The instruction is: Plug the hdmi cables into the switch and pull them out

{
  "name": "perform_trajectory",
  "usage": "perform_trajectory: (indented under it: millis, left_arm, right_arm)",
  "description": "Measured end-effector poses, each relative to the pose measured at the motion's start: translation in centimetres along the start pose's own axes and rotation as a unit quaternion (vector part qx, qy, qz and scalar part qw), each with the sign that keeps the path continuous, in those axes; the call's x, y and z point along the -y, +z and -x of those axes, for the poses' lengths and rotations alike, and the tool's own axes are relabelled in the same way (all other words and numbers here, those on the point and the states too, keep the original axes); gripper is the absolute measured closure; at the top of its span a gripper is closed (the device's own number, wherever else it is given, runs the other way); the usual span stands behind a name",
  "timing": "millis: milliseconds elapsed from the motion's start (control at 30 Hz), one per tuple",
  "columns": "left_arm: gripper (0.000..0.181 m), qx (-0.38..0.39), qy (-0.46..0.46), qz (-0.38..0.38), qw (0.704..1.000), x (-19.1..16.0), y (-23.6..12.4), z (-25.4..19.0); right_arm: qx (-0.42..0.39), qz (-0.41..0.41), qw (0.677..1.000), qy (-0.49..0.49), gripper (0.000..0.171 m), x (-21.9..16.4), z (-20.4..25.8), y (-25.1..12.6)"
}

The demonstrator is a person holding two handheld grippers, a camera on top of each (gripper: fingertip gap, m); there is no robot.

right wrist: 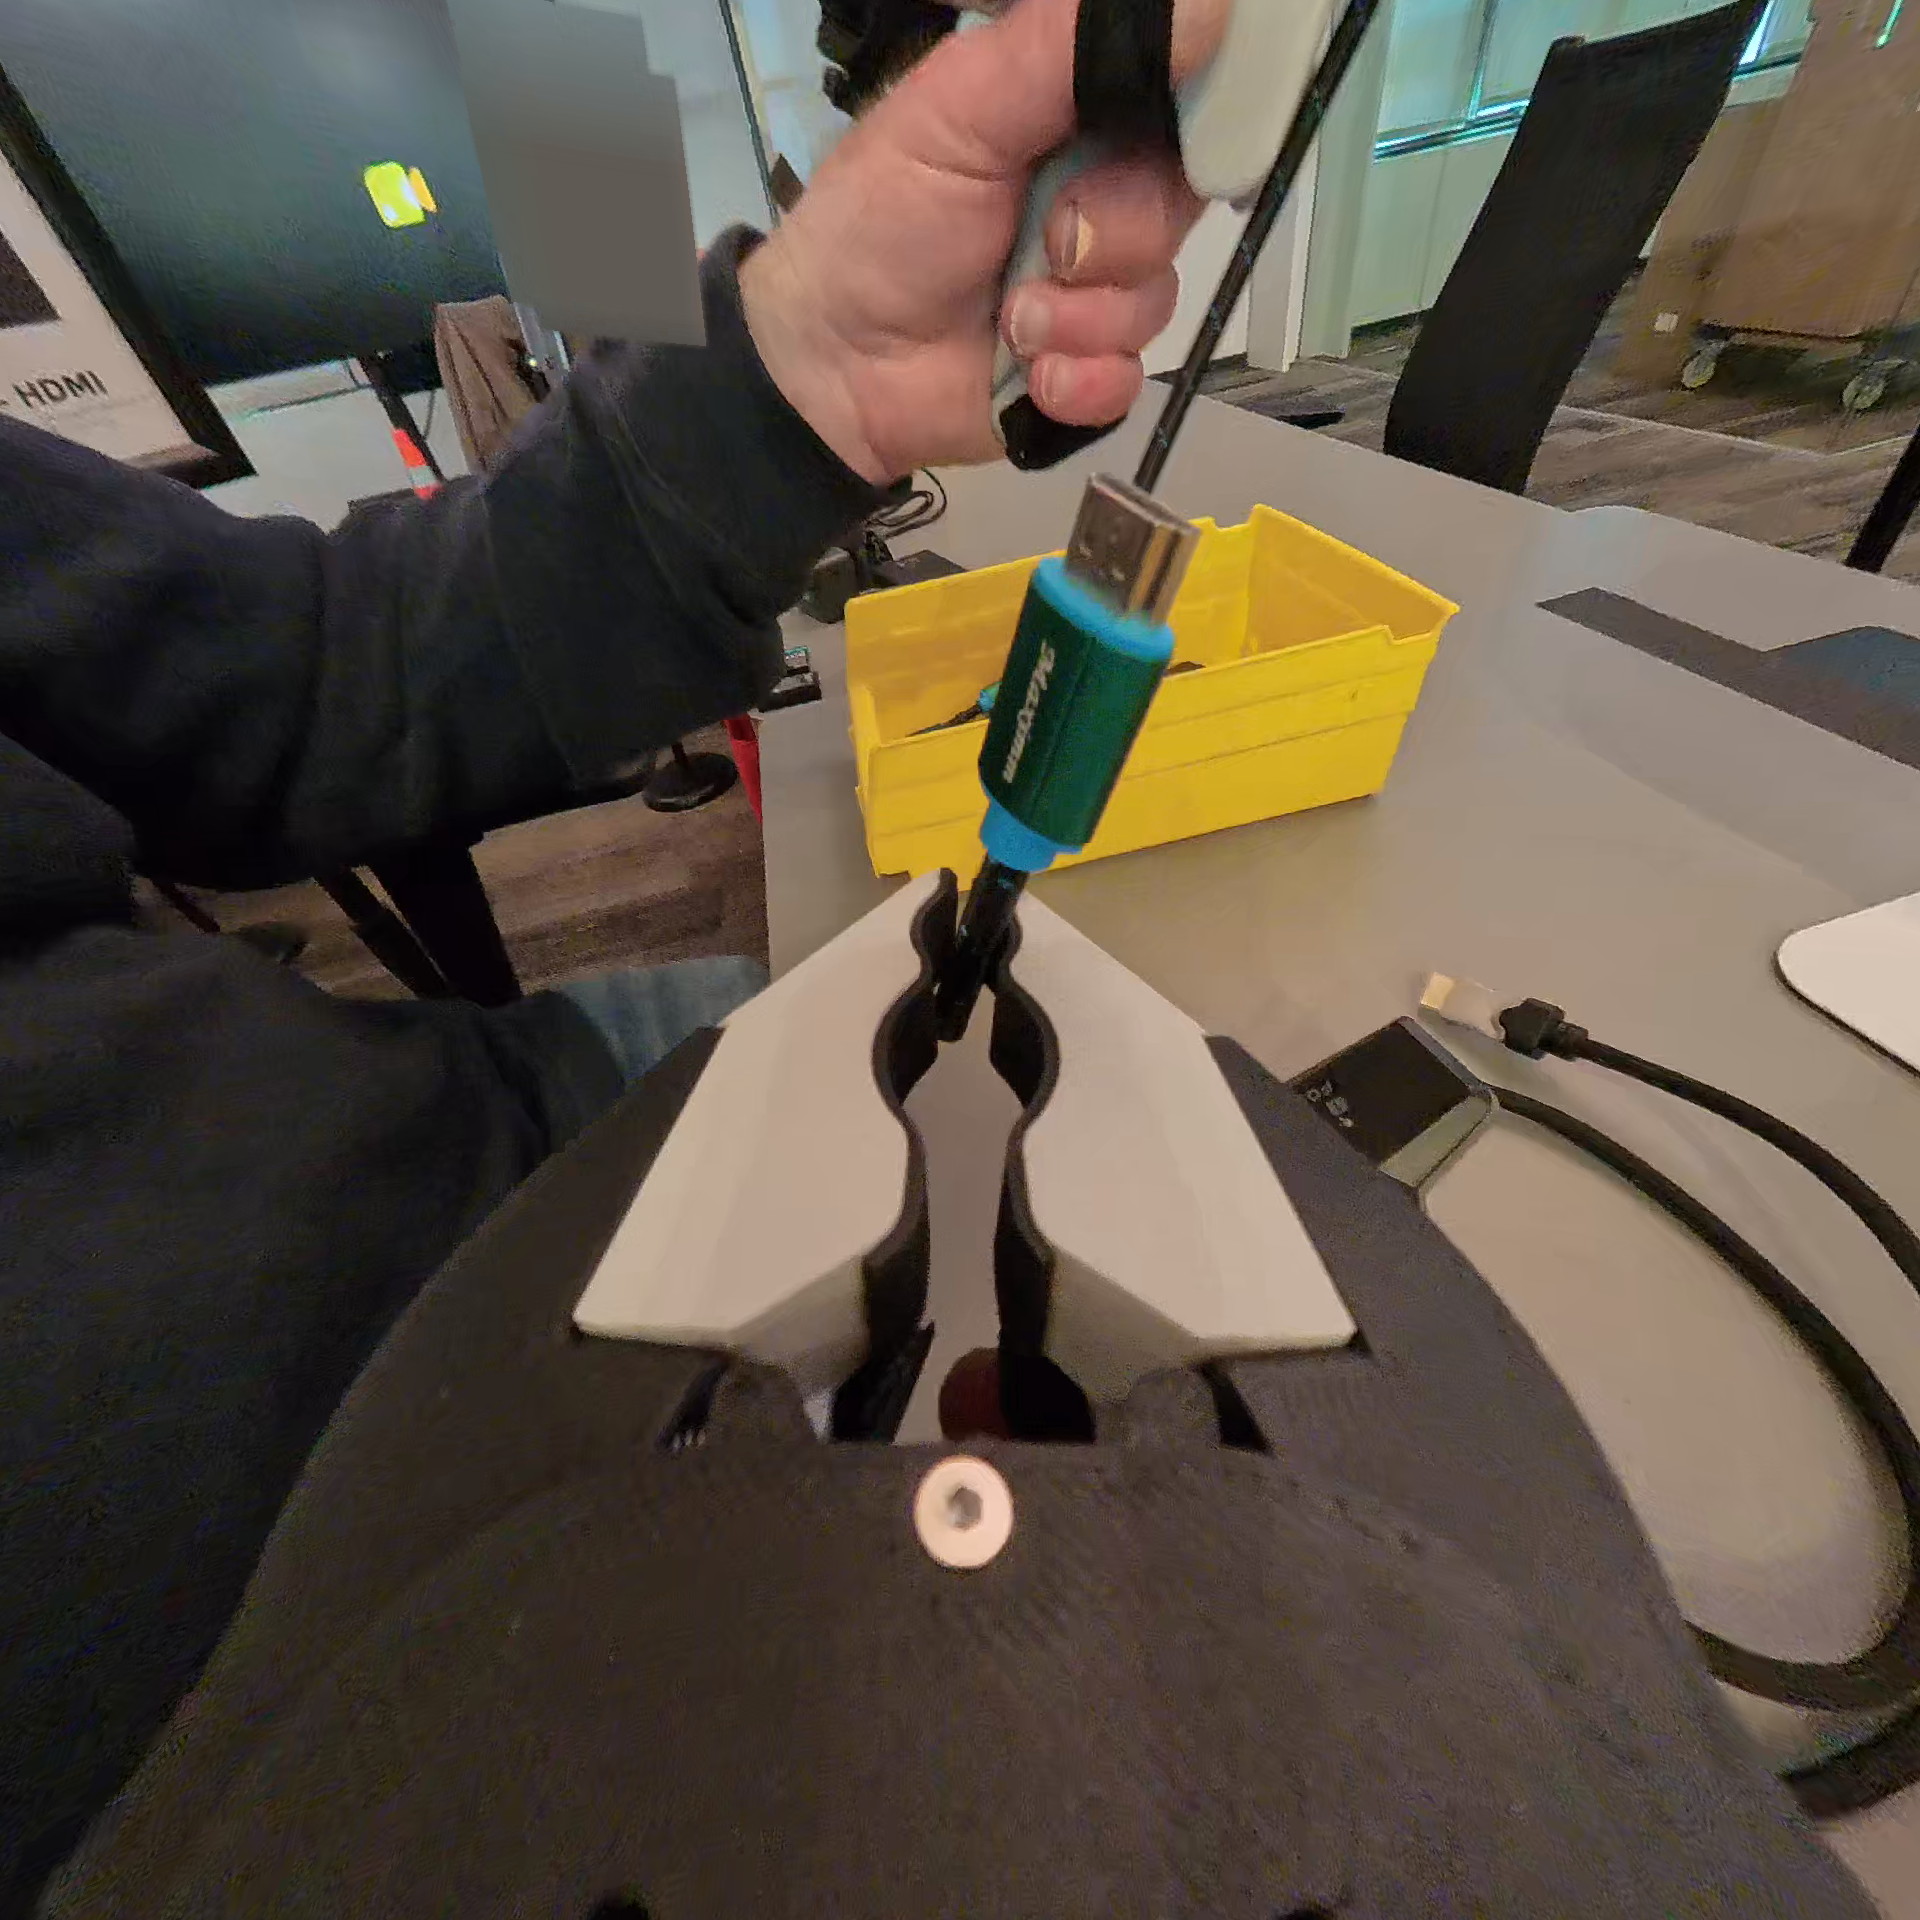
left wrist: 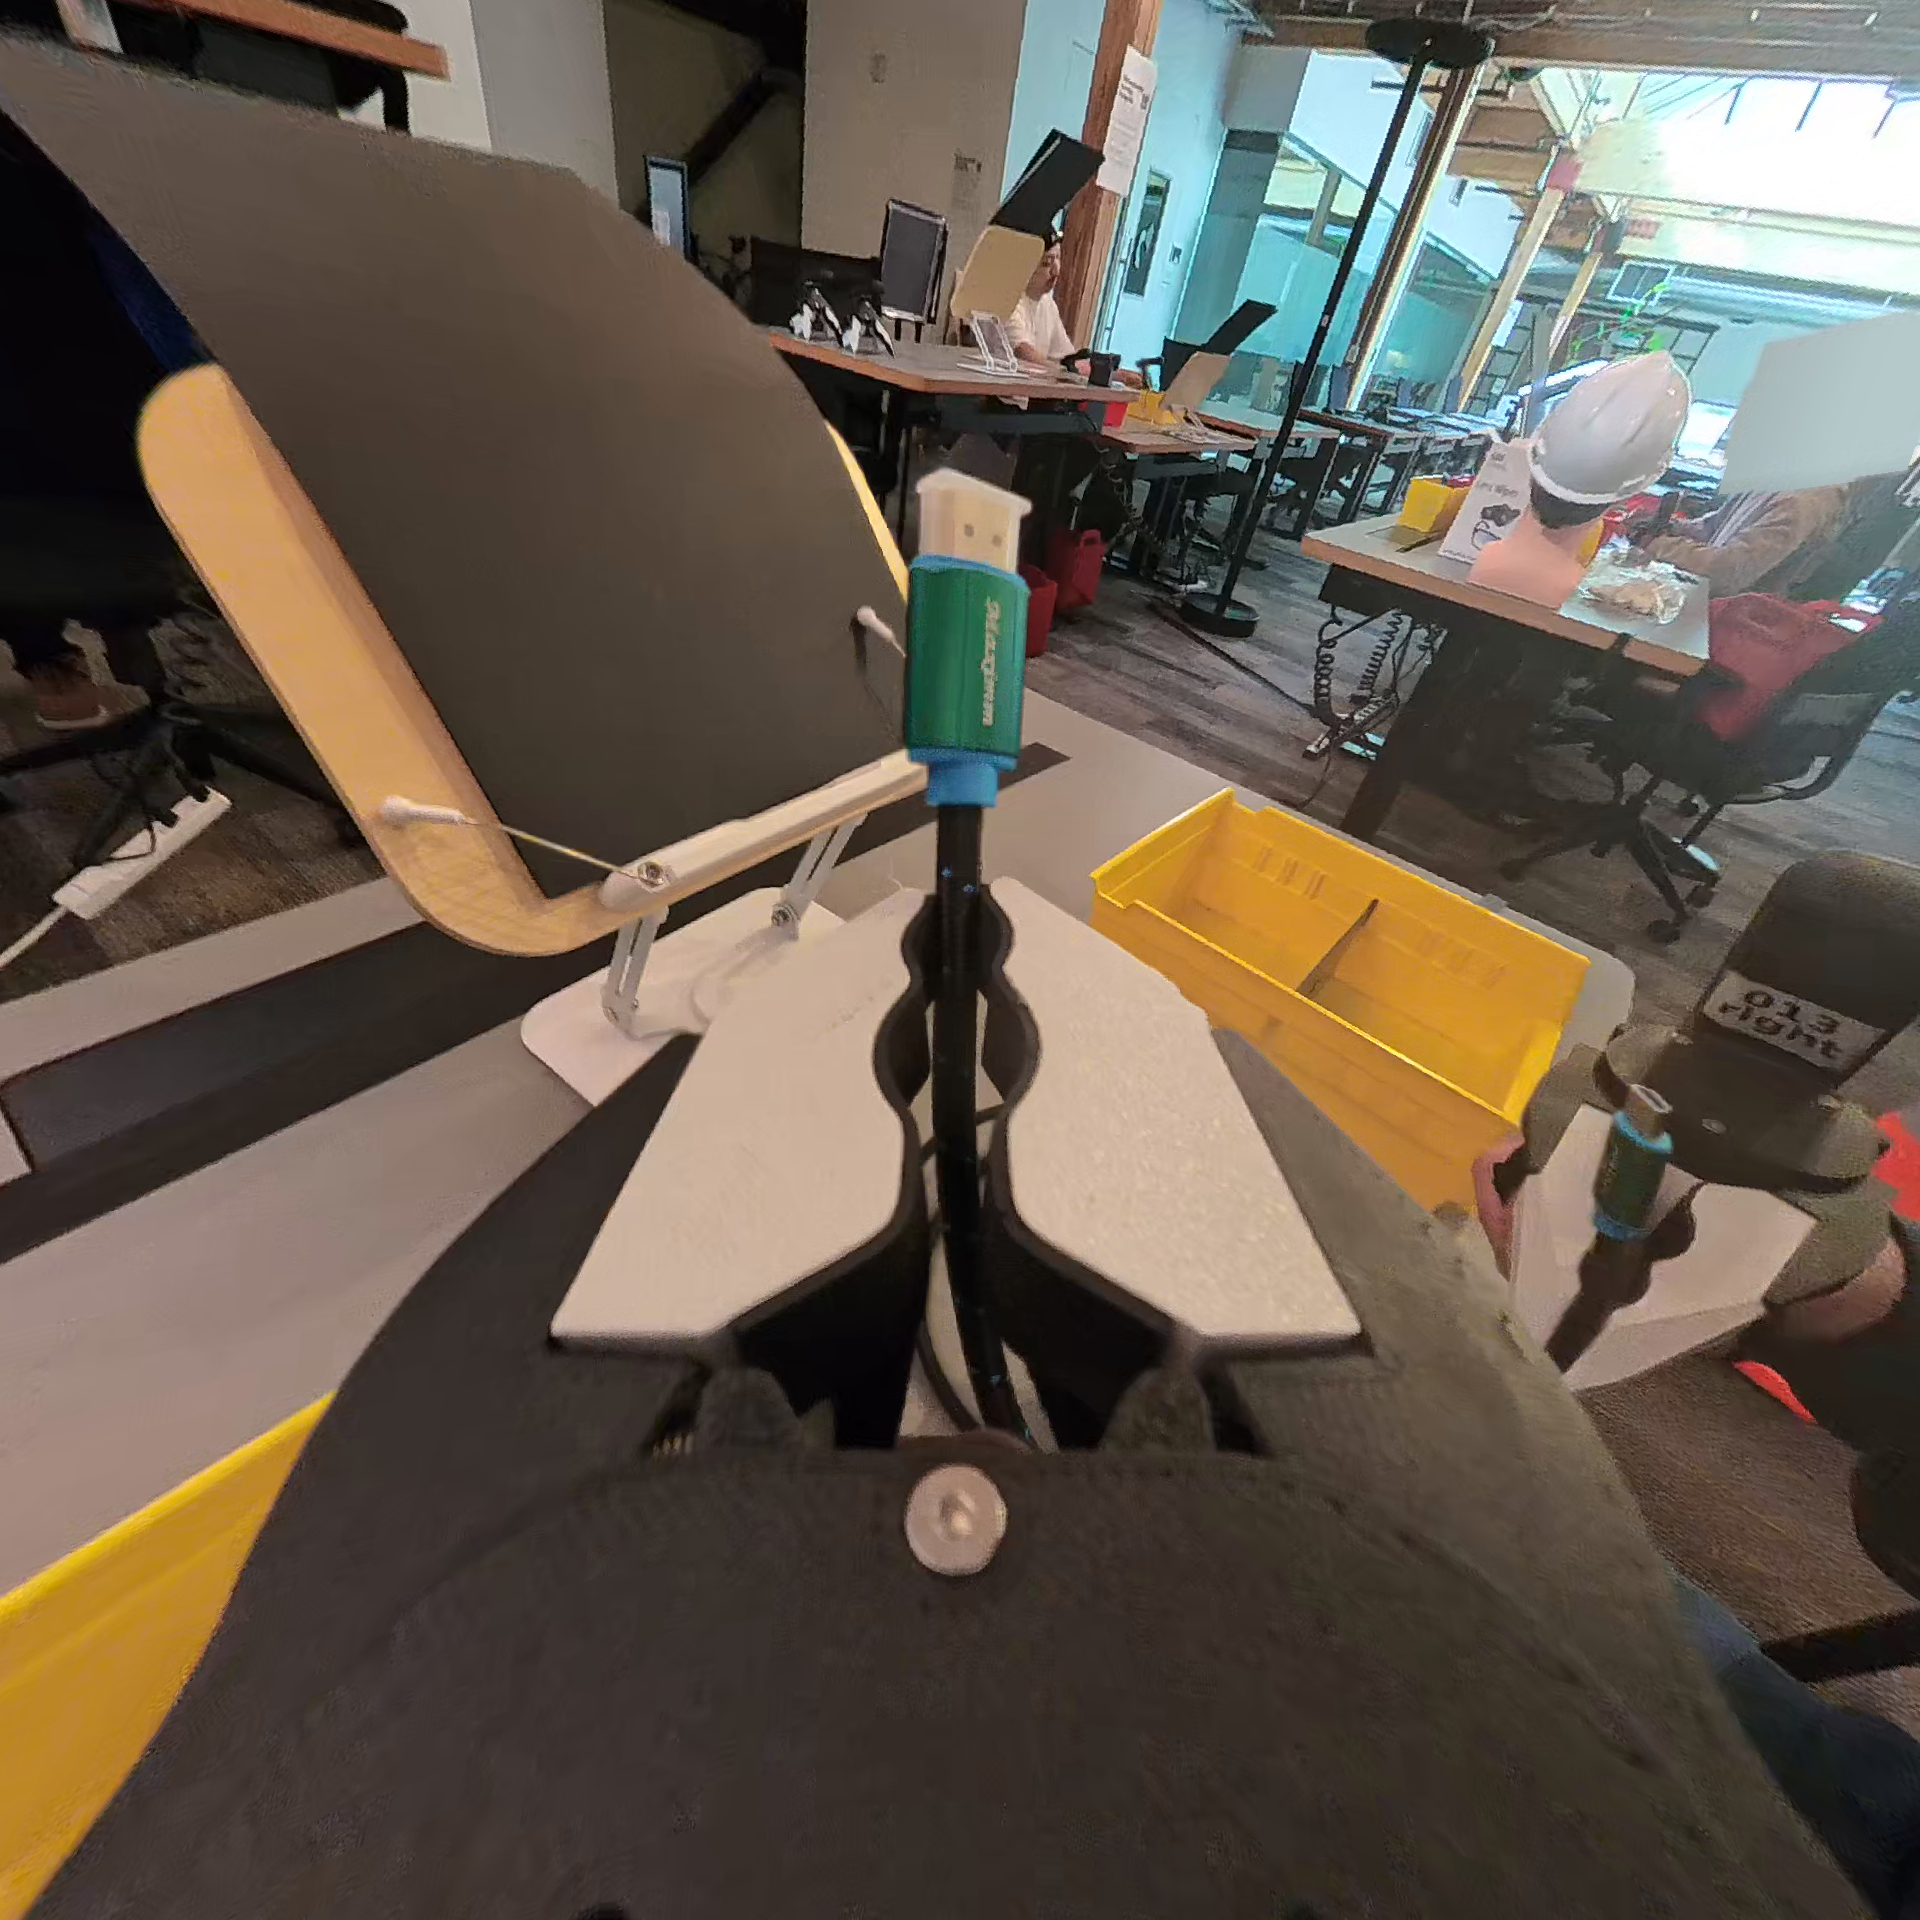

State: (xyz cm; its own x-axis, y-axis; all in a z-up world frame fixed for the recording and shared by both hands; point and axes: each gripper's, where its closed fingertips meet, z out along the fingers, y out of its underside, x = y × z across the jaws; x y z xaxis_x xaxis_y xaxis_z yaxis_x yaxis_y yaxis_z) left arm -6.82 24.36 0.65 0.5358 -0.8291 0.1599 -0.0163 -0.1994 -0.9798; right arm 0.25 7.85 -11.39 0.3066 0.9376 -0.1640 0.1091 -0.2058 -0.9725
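My left gripper (left wrist: 961,920) is shut on the black cord of an HDMI cable. Its green and blue plug (left wrist: 966,665) stands upright above the fingertips, with a white cap on the connector. My right gripper (right wrist: 966,920) is shut on the cord of a second HDMI cable. Its green and blue plug (right wrist: 1081,707) tilts up to the right with a bare metal connector. The right gripper and its plug also show in the left wrist view (left wrist: 1631,1169) at the right edge. The dark switch box (right wrist: 1392,1096) lies on the grey table (right wrist: 1558,831), right of my right gripper, with a black cable attached.
A yellow bin (right wrist: 1143,686) stands on the table behind the right plug; a yellow bin with a divider (left wrist: 1340,997) shows in the left wrist view. A tilted dark board on a white stand (left wrist: 499,520) is at the left. A hand (right wrist: 966,239) grips a handle above. The grippers' ends are close to 20 cm from one another.
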Motion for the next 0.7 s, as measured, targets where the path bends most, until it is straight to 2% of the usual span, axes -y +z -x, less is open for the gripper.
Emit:
perform_trajectory:
  millis: [167,300,467,533,633,700]
  left_arm:
    - [0.171,-0.01,-0.018,0.042,0.999,-2.8,1.6,0.6]
    - [0.124,-0.001,-0.001,0.075,0.997,-4.4,1.7,0.7]
    - [0.102,0.026,0.053,0.098,0.993,-5.7,0.3,-0.7]
    - [0.101,0.035,0.053,0.152,0.986,-7.7,-0.4,-0.4]
    - [0.08,0.051,0.037,0.262,0.963,-11.2,-2.0,1.1]
    - [0.08,0.016,0.012,0.313,0.95,-12.7,-3.3,0.5]
  right_arm:
    - [0.02,-0.055,0.996,0.066,0.171,2.3,-0.2,-0.2]
    - [0.025,-0.08,0.991,0.103,0.171,3.2,-0.9,-0.2]
    - [0.051,-0.101,0.983,0.144,0.171,4.3,-1.4,0.6]
    - [0.054,-0.102,0.982,0.151,0.171,4.4,-1.5,0.9]
    - [0.05,-0.115,0.978,0.167,0.171,4.7,-2.0,1.1]
    - [0.044,-0.115,0.975,0.182,0.171,4.5,-2.5,1.2]
